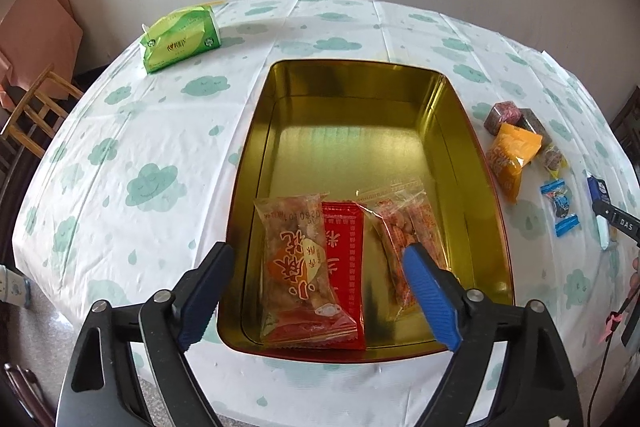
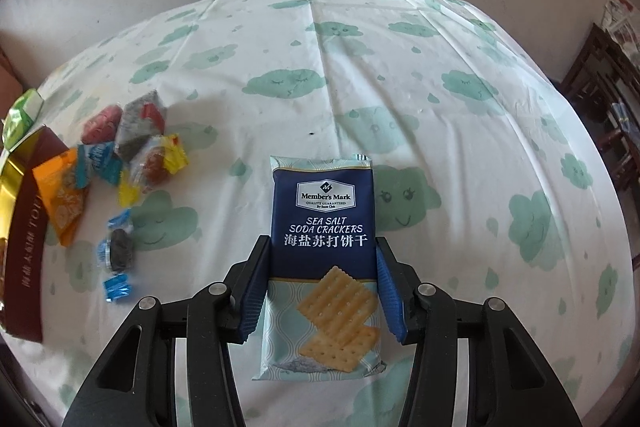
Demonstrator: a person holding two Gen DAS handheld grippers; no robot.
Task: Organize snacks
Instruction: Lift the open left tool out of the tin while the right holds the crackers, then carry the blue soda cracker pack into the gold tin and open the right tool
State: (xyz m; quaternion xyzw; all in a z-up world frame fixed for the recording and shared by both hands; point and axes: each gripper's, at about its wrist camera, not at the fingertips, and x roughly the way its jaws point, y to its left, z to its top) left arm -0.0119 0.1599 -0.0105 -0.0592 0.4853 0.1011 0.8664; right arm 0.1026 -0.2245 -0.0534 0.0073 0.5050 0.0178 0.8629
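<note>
The right gripper point(image 2: 320, 285) clamps the soda cracker packet point(image 2: 322, 259) by its long edges at centre frame, above the cloud-print tablecloth point(image 2: 460, 131). The packet looks light and slick, its crackers brittle, so gentle pressure at mid-length seems wisest. The left gripper point(image 1: 316, 291) hangs spread wide and empty over the gold tin point(image 1: 360, 131), where three snack packets point(image 1: 308, 267) lie at lower centre.

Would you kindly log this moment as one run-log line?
left gripper: open above tin | right gripper: shut on cracker pack | tin: three packets | loose snacks: on table
</note>
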